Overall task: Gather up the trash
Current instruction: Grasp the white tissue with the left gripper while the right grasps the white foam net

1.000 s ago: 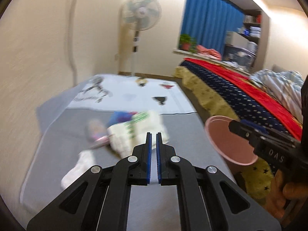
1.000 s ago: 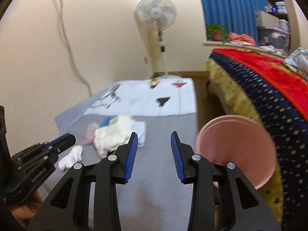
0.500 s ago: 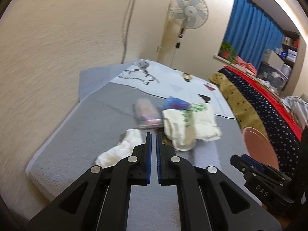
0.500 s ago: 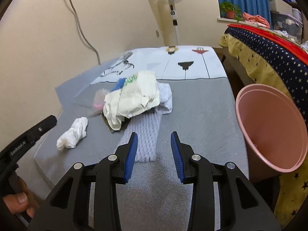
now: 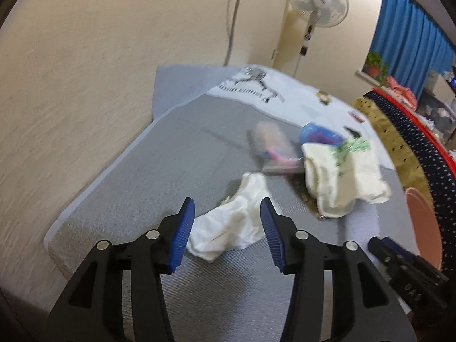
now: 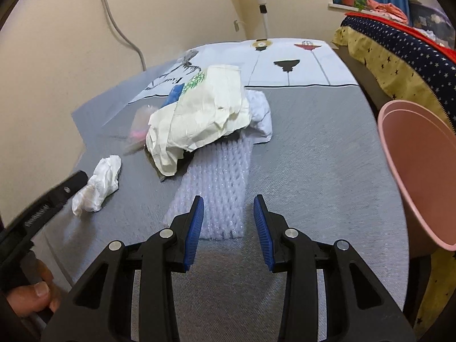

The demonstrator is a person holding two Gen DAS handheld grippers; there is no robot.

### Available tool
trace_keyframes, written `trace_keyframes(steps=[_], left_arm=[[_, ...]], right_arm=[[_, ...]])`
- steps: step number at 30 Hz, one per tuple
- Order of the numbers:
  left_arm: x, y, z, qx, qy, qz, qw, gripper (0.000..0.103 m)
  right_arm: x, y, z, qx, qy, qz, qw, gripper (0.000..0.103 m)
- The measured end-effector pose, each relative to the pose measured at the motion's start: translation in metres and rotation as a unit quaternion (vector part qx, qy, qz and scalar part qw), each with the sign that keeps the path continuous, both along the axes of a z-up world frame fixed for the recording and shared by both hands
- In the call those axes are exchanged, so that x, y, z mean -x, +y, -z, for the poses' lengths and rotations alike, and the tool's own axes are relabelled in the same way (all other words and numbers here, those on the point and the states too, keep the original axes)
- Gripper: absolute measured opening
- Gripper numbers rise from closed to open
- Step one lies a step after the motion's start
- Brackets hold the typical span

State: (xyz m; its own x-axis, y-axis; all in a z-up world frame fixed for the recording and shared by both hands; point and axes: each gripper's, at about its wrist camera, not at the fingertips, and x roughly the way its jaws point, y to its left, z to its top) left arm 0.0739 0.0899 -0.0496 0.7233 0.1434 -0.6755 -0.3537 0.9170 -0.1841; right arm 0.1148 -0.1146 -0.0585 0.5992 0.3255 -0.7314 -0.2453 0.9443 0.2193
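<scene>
Trash lies on a grey mat (image 5: pixel 159 171). A crumpled white tissue (image 5: pixel 230 222) lies just ahead of my open left gripper (image 5: pixel 226 233), between its fingers; it also shows in the right wrist view (image 6: pixel 98 183). A white foam net sleeve (image 6: pixel 219 191) lies just ahead of my open right gripper (image 6: pixel 228 225). A cream paper bag (image 6: pixel 199 119) tops a pile with a blue wrapper (image 6: pixel 173 94) and a clear pink packet (image 6: pixel 139 125). A pink bin (image 6: pixel 419 173) stands at the right.
A wall (image 5: pixel 85 71) runs along the mat's left edge. A white printed sheet (image 6: pixel 285 62) lies beyond the pile. A standing fan (image 5: pixel 319 2) is at the back. A bed with a starry cover (image 6: pixel 399 54) is at the right.
My left gripper has opened and moved down to the white tissue. My right gripper has moved forward and down over the foam net sleeve, still open.
</scene>
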Motion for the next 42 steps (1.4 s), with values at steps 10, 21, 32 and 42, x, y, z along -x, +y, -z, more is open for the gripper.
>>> trace_keyframes(steps=[10,21,32,42], left_arm=[[-0.003,-0.006,0.012,0.029,0.024,0.037,0.9986,0.025],[0.008,-0.024,-0.005,0.009,0.002,0.079,0.9969,0.0],[-0.003,-0.009,0.012,0.031,0.021,0.052,0.9979,0.052],[-0.001,-0.03,-0.002,0.019,0.001,0.103,0.9945,0.011]], right_arm=[[0.003,-0.002,-0.005,0.005,-0.001,-0.009,1.0,0.008],[0.016,-0.03,-0.026,0.001,-0.021,0.028,0.999,0.007],[0.02,-0.044,-0.022,0.003,-0.01,0.037,0.999,0.007],[0.023,-0.051,-0.035,0.003,-0.032,0.048,0.998,0.007]])
